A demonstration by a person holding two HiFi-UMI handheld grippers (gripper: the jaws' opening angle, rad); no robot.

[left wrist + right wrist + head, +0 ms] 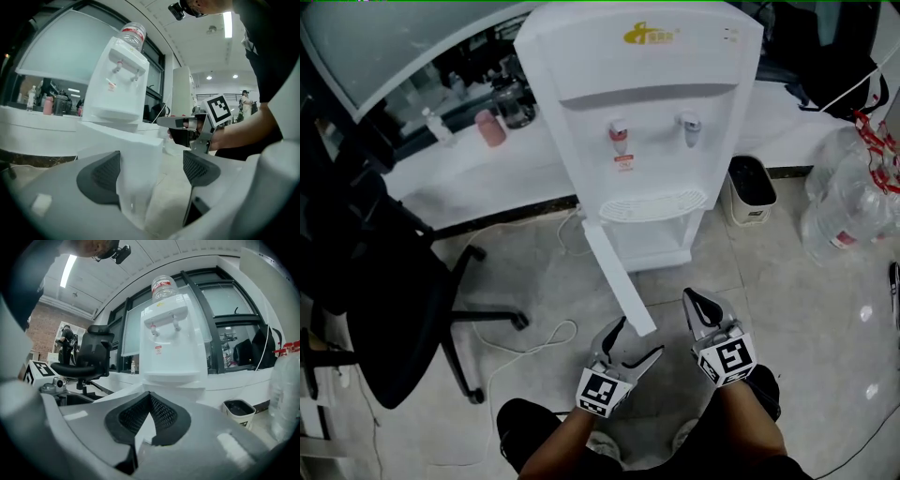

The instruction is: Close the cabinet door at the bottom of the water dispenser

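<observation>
The white water dispenser (647, 122) stands against the counter. Its bottom cabinet door (617, 277) is swung wide open, pointing out towards me. My left gripper (640, 337) is open, and the door's free end sits between its jaws. In the left gripper view the door's edge (138, 173) lies against the left pad (101, 177) and away from the right pad. My right gripper (703, 314) is shut and empty, to the right of the door. Its pads (161, 416) meet at the tip, facing the dispenser (171, 343).
A black office chair (384, 281) stands to the left, with a white cable (534, 342) looping on the floor beside it. A small waste bin (752, 187) and large clear water bottles (853, 206) stand to the dispenser's right. My feet are below the grippers.
</observation>
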